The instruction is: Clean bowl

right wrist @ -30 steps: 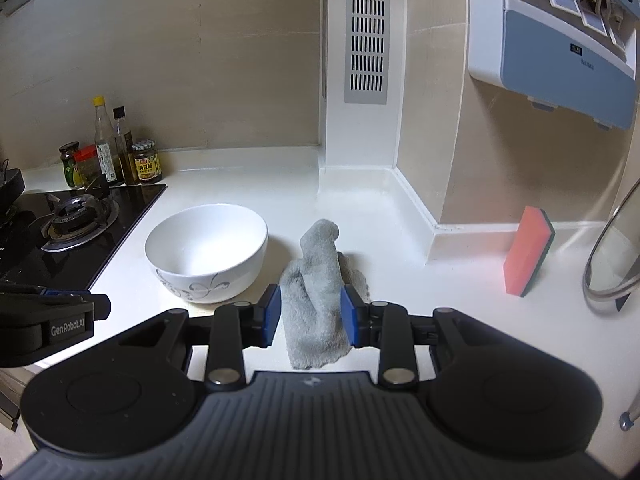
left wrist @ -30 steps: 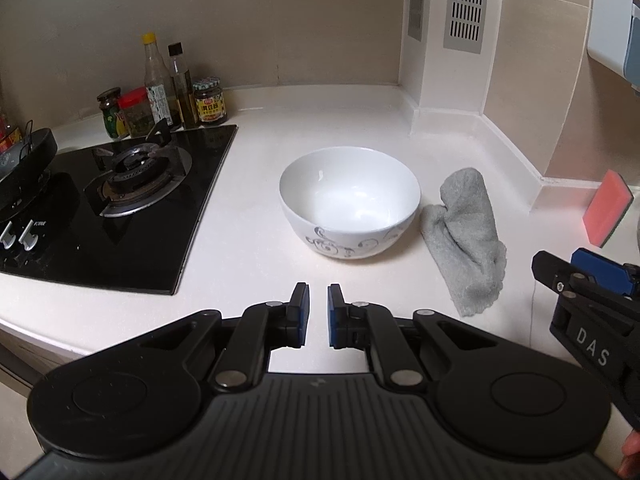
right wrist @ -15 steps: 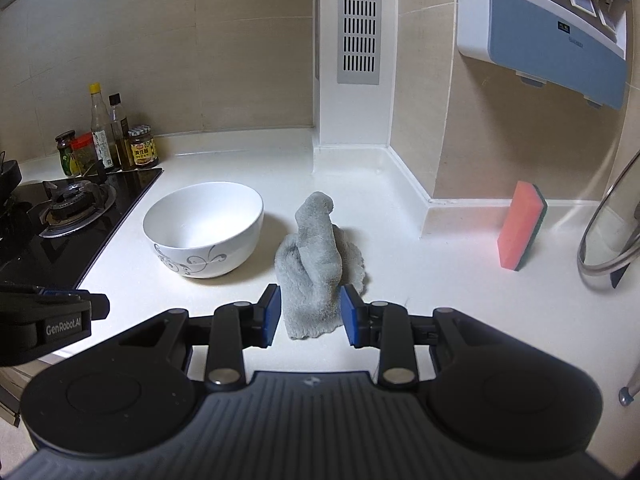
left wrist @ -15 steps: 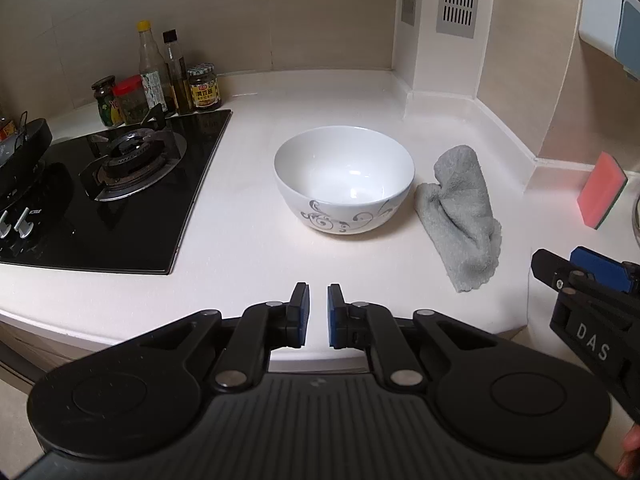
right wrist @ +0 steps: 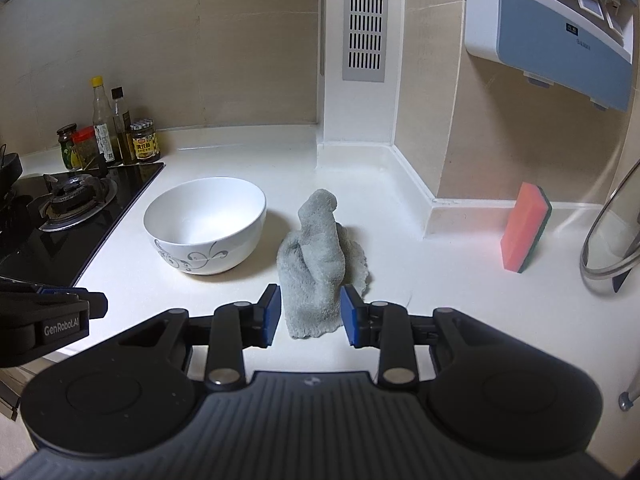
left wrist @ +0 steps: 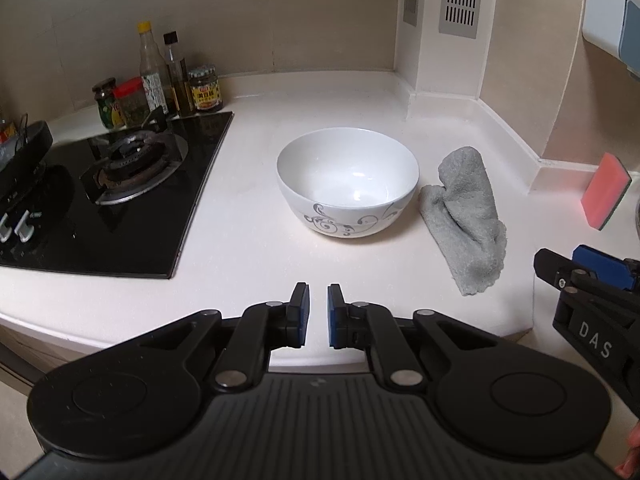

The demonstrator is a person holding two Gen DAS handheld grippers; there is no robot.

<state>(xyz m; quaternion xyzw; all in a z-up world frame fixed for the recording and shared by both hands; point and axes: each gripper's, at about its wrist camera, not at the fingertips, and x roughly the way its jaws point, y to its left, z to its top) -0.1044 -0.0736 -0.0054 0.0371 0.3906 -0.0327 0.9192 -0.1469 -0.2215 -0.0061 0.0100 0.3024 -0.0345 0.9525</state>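
A white bowl [left wrist: 348, 184] with a grey scroll pattern stands upright and empty on the pale counter. It shows again in the right wrist view [right wrist: 204, 224]. Just to its right lies a crumpled grey cloth [left wrist: 464, 216] [right wrist: 316, 256]. My left gripper [left wrist: 318, 316] hovers at the counter's front edge, short of the bowl, its blue pads a narrow gap apart with nothing between them. My right gripper [right wrist: 308, 314] stands open wider, near the cloth's near end; the pads do not press on it. The right gripper [left wrist: 568, 268] also shows at the right edge of the left wrist view.
A black gas hob [left wrist: 100, 200] fills the left side, with bottles and jars [left wrist: 160, 88] behind it. A pink sponge [left wrist: 604, 192] leans on the right wall ledge. A glass lid [right wrist: 608, 240] stands at the far right. The counter's front edge runs just under both grippers.
Both views have shifted slightly, so the bowl and cloth sit a little higher in the picture. Nothing on the counter has moved, and both pairs of jaws keep the same gap.
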